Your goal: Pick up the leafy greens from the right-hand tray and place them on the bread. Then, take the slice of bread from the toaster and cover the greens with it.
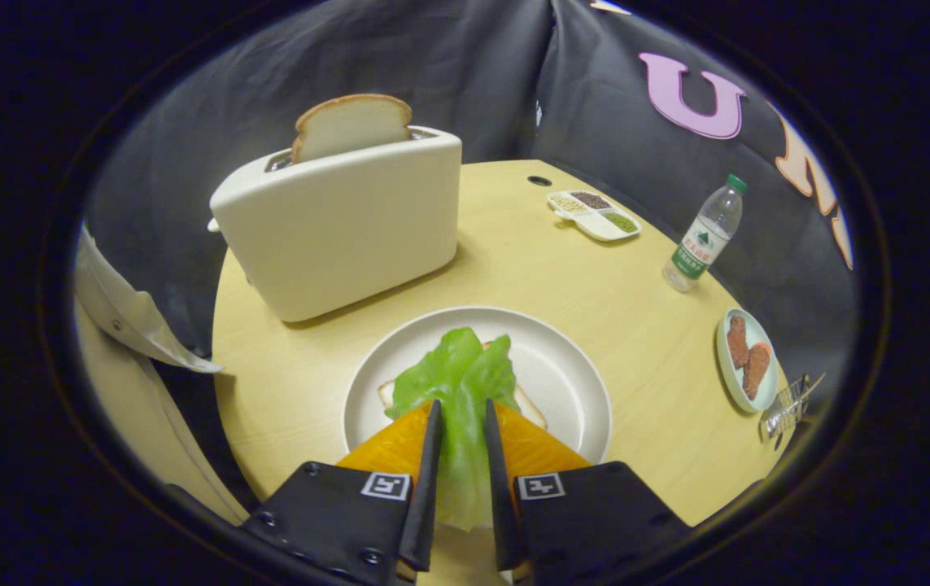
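Note:
A green lettuce leaf point(456, 382) is pinched between my two fingers, my gripper point(461, 415) shut on it. The leaf's free end hangs over a slice of bread point(531, 405) lying on a white round plate point(562, 366) just ahead of the fingers; most of that slice is hidden by the leaf and fingers. Beyond the plate, to its left, stands a cream toaster point(342, 224) with a second bread slice point(351, 124) sticking up out of its slot.
On the round wooden table point(611, 285), a divided dish of grains point(593, 213) sits far back, a water bottle point(705, 236) to its right. A small plate with brown meat pieces point(746, 358) lies near the right edge beside a metal rack point(790, 403). A pale sleeve point(131, 325) hangs left.

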